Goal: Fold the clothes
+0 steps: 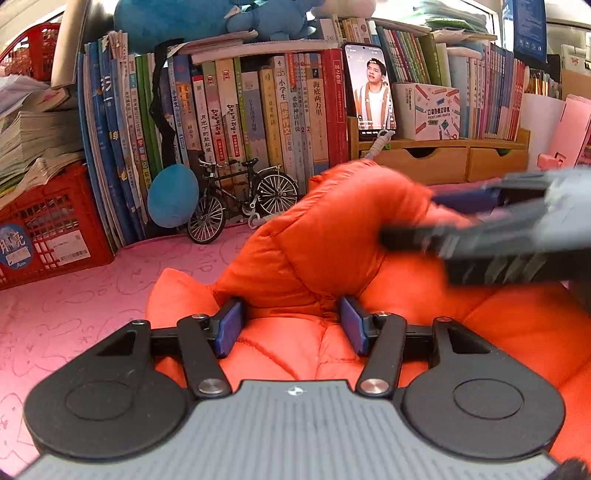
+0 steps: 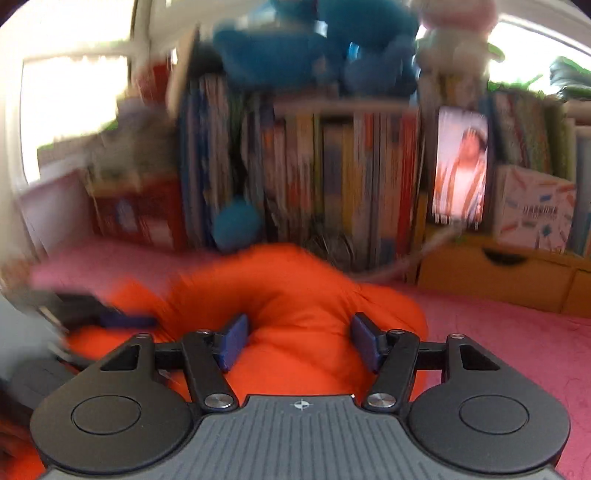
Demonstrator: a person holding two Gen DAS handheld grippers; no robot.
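- OK, orange puffer jacket [image 1: 325,236] is bunched on the pink patterned tabletop [image 1: 74,314], heaped up mid-frame in both wrist views.
- L gripper [image 1: 291,325]: blue pads [image 1: 231,326] spread wide, nothing pinched. A raised fold of the jacket sits between and just ahead of the fingertips, w/ quilted fabric also lying under the gap. Fabric looks to brush the inner pad faces, but can't tell if it's real contact.
- R gripper [image 2: 301,341]: fingers likewise apart, not clamping. An orange mound [image 2: 295,295] fills the gap between the pads [image 2: 232,343] and rises past the tips. Touching vs just beside: can't tell, right wrist frame is motion-blurred.
- From left wrist cam, the R gripper's body [image 1: 498,236] shows as a blurred dark/grey shape coming in from the right edge, over the upper right part of the jacket heap. Its tip is near the fabric; contact unclear.
- From right wrist cam, the L gripper [image 2: 122,319] appears at lower left, blue pad at the jacket's left edge, blurred.
- Jacket spreads rightward under the R gripper in left view, reaching the frame's lower right.
- Bkgd: row of upright books [image 1: 229,110], phone [image 1: 371,92] propped w/ screen lit, model bicycle [image 1: 243,199] just behind the jacket, red crate [image 1: 55,229] at left, wooden drawer unit [image 1: 443,162], blue plush [image 1: 207,18] on top of the books.
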